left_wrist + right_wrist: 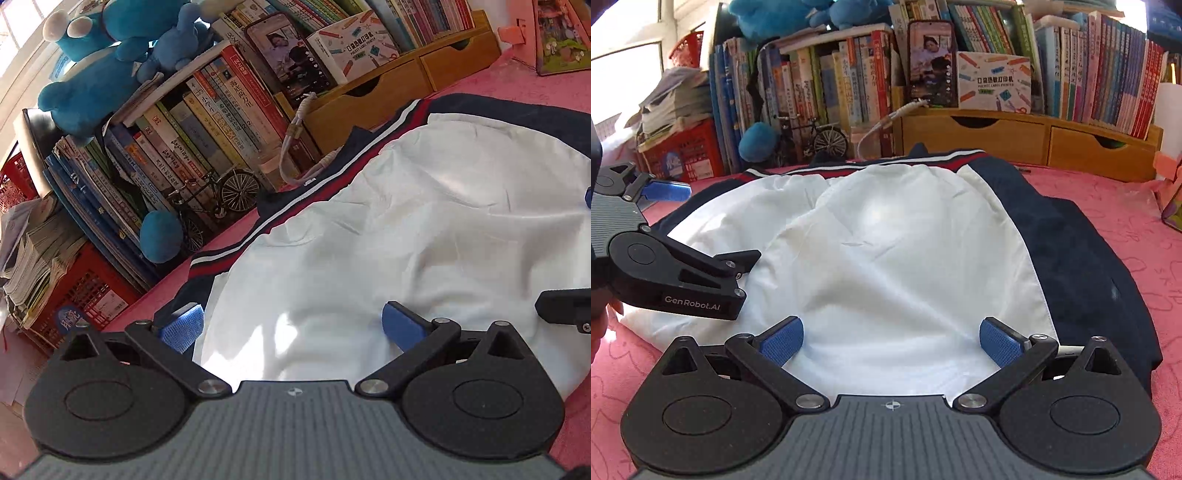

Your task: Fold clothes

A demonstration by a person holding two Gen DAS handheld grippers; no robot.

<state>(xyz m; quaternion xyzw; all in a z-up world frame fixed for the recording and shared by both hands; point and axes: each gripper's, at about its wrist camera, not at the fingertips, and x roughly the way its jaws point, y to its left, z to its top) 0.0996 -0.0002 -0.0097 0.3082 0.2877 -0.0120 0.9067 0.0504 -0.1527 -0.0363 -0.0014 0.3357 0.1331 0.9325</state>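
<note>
A white-and-navy jacket (886,240) with a red-and-white striped hem is spread flat on the pink desk (1126,221), in front of the wooden drawer unit (1015,136). Over the jacket's near edge, the right claw (890,339) and the left claw (291,325) are both held released, grasping nothing.

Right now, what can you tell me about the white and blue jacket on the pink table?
The jacket lies spread out on the pink cloth, below the bookshelf. It is mostly a white, slightly wrinkled thin-looking fabric, with a dark navy panel on the right side and a band of red, white and navy stripes along the far edge. Both the left gripper and the right gripper are open over its near edge, gripping nothing.
</note>
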